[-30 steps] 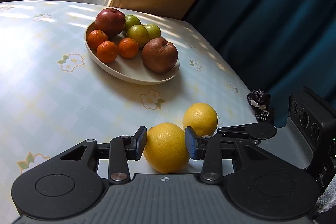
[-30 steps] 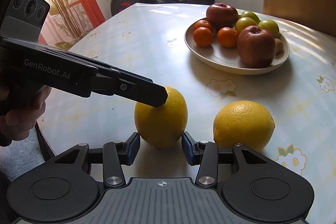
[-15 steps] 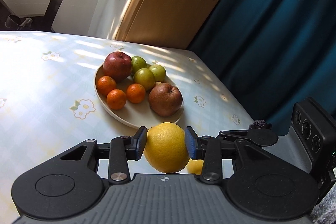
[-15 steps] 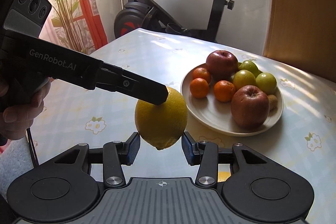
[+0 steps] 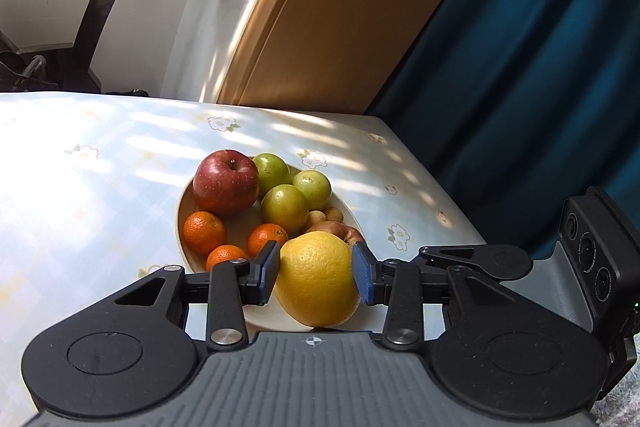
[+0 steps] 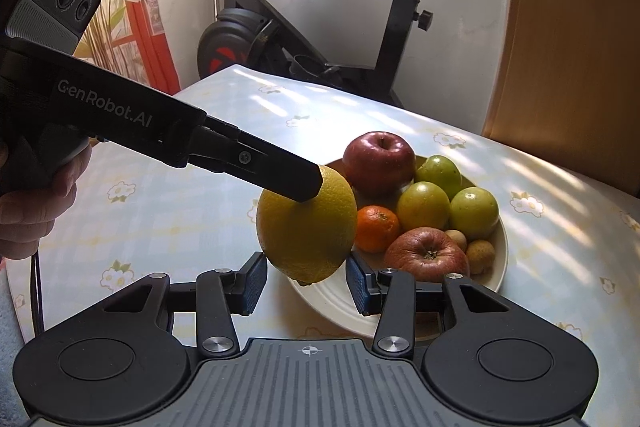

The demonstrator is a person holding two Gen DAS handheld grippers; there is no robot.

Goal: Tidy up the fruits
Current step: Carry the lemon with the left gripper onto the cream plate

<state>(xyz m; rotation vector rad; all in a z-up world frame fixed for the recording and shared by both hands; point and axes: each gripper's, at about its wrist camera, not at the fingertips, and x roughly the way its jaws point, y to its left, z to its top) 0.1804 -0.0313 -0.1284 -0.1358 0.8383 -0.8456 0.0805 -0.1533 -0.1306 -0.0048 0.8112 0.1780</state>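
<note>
Plate point(image 5: 181, 223): two apples point(image 5: 226, 183), three green fruits point(image 5: 285, 207), three mandarins point(image 5: 204, 231). My left gripper point(image 5: 315, 273) pinches lemon point(image 5: 316, 287), earlier on bench point(image 5: 80, 219), now above plate. Right gripper point(image 6: 306, 285) flanks it; pinch unclear.

Two yellow citrus fruits, intact: one point(image 5: 316, 277) clamped between left gripper point(image 5: 316, 273) pads, other point(image 6: 306, 223) between right gripper point(image 6: 306, 285) pads, above fruit plate point(image 6: 496, 267).

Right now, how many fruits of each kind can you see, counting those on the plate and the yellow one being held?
Red apples: 2
Green fruits: 3
Mandarins: 3
Small brown fruits: 2
Yellow citrus fruit: 1
Total: 11
</note>
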